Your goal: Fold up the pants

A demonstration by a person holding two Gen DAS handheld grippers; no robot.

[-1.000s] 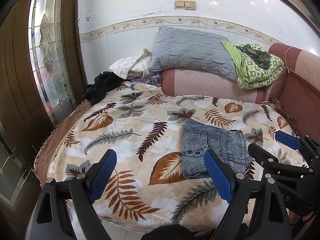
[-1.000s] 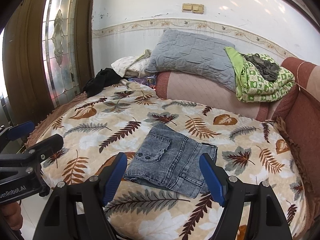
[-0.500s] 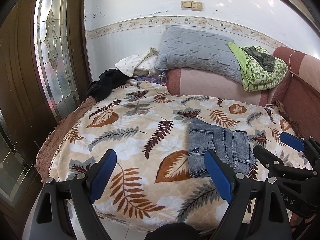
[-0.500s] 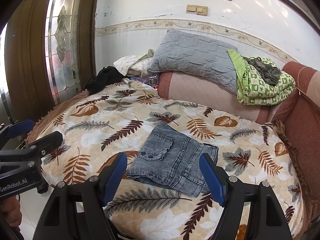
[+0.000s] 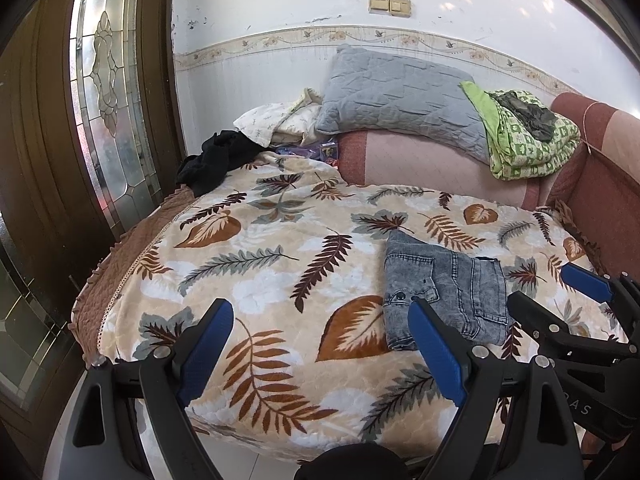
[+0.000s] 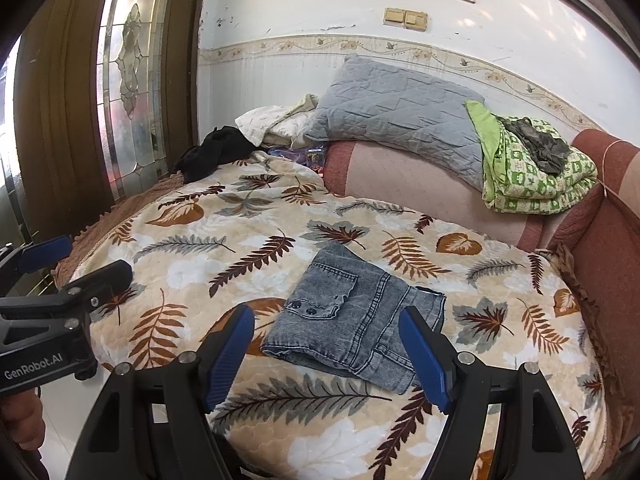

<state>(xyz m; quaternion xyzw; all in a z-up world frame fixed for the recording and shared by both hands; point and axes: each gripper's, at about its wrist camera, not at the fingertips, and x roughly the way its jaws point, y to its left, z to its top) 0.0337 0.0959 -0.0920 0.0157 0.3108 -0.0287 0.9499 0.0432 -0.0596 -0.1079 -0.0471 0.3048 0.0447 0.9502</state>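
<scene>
Grey washed-denim pants [image 5: 442, 290] [image 6: 356, 318] lie folded into a small square packet on the leaf-print blanket [image 5: 280, 264] [image 6: 224, 248], near the bed's front right. My left gripper [image 5: 320, 340] hovers above the bed's front edge, open and empty, its right blue pad just in front of the pants' near left corner. My right gripper [image 6: 326, 346] is open too, held back from the pants, which show between its blue pads without touching them. Each gripper appears at the side of the other's view.
A grey pillow [image 5: 400, 100], a green patterned folded quilt [image 5: 528, 136], a white pillow [image 5: 276, 120] and a black garment [image 5: 216, 160] lie at the head of the bed. A wooden door with leaded glass [image 5: 104, 92] stands left. A padded red bed side [image 6: 612, 240] rises right.
Both views have shifted slightly, the bed sitting a little lower and further right in frame. The pants have not moved and both grippers remain open.
</scene>
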